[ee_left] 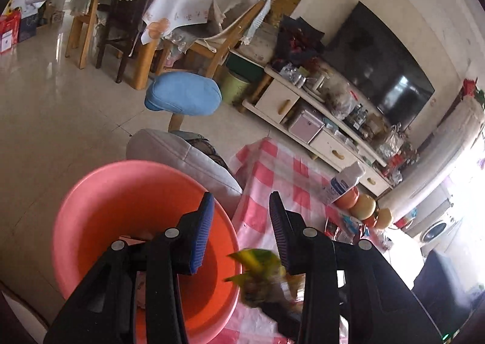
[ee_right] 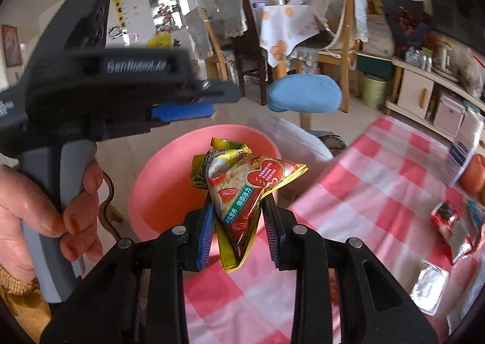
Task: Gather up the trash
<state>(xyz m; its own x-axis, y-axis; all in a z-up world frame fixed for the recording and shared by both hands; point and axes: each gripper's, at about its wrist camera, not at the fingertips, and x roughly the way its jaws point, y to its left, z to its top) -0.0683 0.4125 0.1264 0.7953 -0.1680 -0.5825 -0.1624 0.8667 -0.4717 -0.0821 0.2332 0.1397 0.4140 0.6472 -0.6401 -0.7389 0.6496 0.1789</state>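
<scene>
My right gripper (ee_right: 239, 198) is shut on a crumpled yellow, green and red snack wrapper (ee_right: 242, 192), which hangs over the near rim of a pink basin (ee_right: 157, 168). The basin sits on the floor beside a table with a pink checked cloth (ee_right: 363, 180). My left gripper (ee_left: 241, 195) hovers over the same pink basin (ee_left: 91, 207), jaws apart with nothing between the blue pads. The wrapper (ee_left: 257, 268) shows low beside its right finger. In the right wrist view the left gripper (ee_right: 194, 101) is at the upper left, held by a hand (ee_right: 45, 207).
More wrappers lie on the cloth: a red one (ee_right: 451, 228) and a foil pack (ee_right: 427, 286). A carton (ee_left: 345, 183) and fruit (ee_left: 363, 207) stand at the table's far edge. A blue stool (ee_left: 185, 94), a grey cushion (ee_left: 182, 156) and a TV cabinet (ee_left: 318, 119) lie beyond.
</scene>
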